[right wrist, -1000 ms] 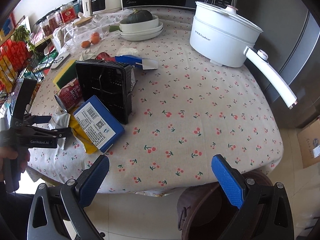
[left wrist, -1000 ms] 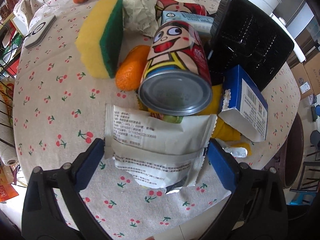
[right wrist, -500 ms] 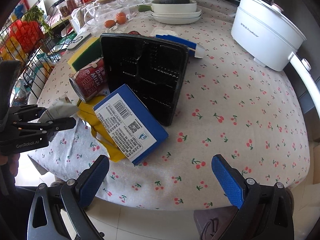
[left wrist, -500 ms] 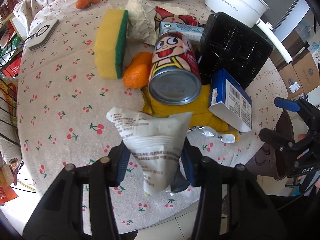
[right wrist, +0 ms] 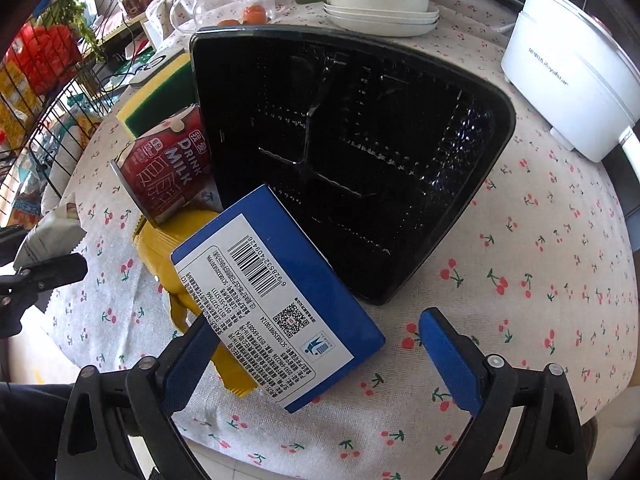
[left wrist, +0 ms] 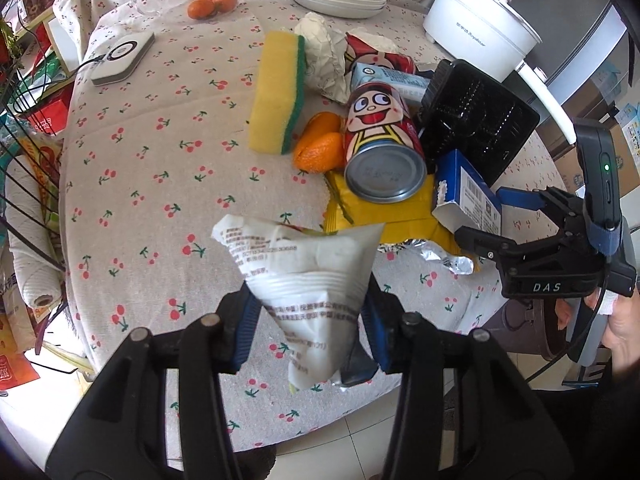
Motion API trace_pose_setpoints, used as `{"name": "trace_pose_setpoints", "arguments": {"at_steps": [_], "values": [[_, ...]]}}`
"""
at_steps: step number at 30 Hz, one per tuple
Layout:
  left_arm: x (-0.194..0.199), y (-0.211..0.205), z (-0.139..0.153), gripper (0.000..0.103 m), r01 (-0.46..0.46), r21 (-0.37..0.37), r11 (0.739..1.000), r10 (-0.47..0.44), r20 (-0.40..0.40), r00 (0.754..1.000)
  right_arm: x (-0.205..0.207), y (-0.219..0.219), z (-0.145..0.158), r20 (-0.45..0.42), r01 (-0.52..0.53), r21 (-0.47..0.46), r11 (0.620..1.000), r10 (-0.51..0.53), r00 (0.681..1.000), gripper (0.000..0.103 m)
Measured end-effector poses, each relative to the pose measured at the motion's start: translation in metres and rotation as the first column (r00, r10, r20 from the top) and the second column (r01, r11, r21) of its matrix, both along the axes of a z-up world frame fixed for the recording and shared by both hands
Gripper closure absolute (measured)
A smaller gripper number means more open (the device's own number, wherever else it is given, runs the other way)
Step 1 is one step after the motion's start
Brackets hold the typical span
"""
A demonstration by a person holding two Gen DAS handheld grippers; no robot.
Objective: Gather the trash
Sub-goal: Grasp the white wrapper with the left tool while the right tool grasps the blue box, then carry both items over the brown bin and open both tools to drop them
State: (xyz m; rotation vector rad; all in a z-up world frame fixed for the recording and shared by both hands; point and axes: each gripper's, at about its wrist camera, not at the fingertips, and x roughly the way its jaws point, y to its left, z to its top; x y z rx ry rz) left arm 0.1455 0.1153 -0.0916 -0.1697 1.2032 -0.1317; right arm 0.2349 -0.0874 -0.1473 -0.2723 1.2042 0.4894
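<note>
My left gripper (left wrist: 310, 328) is shut on a white snack wrapper (left wrist: 308, 276) and holds it above the table's near edge. Behind it lie a red milk can (left wrist: 382, 148), a yellow wrapper (left wrist: 384, 216), a blue box (left wrist: 466, 196) and a black plastic tray (left wrist: 476, 120). My right gripper (right wrist: 320, 356) is open, with its fingers on either side of the blue box (right wrist: 276, 300), apart from it. The black tray (right wrist: 352, 152) leans just behind the box. The can (right wrist: 168, 168) lies to the left.
A yellow-green sponge (left wrist: 278, 92), orange peel (left wrist: 318, 144), crumpled paper (left wrist: 322, 54) and a milk carton (left wrist: 390, 78) lie in the pile. A white pot (right wrist: 568, 80), stacked plates (right wrist: 380, 12) and a wire rack (right wrist: 44, 92) stand around the cherry tablecloth (right wrist: 552, 248).
My left gripper closed on the white wrapper and lifted it back from the pile. My right gripper moved in from the table's edge until its fingers flank the blue box.
</note>
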Motion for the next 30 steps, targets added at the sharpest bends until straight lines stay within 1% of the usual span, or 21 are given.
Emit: {"name": "trace_pose_setpoints", "arguments": {"at_steps": [1,2,4,5,13,17,23,30], "values": [[-0.003,-0.002,-0.005,0.055,0.0,0.001,1.0,0.0,0.001,1.0,0.0,0.0,-0.001,-0.017,0.0,0.007,1.0,0.0,1.0,0.017],[-0.003,-0.003,-0.004,0.055,0.002,-0.001,1.0,-0.001,0.002,1.0,-0.001,0.0,-0.001,-0.024,-0.003,0.011,1.0,0.003,1.0,0.021],[-0.001,-0.004,-0.003,0.055,0.004,-0.003,1.0,-0.004,0.006,1.0,-0.004,0.0,0.001,-0.023,-0.01,0.004,1.0,0.011,1.0,0.033],[-0.002,-0.005,-0.003,0.055,0.004,-0.003,1.0,-0.004,0.008,1.0,-0.006,-0.001,0.003,-0.022,-0.01,0.007,1.0,0.01,1.0,0.034],[-0.004,-0.018,0.003,0.055,0.02,-0.008,1.0,-0.02,0.028,0.999,-0.015,-0.03,0.016,-0.043,0.031,0.048,0.998,-0.029,0.999,0.036],[-0.002,-0.033,0.008,0.055,0.047,-0.009,0.999,-0.047,0.043,0.998,-0.027,-0.048,0.028,-0.025,0.04,0.056,0.998,-0.038,0.999,0.036],[0.004,-0.068,0.012,0.055,0.111,-0.012,0.994,-0.11,0.063,0.992,-0.038,-0.087,0.046,0.005,0.079,0.064,0.995,-0.08,0.997,0.036],[0.007,-0.121,0.016,0.055,0.206,-0.016,0.978,-0.204,0.09,0.975,-0.055,-0.154,0.054,0.017,0.176,0.065,0.982,-0.177,0.984,0.036]]}}
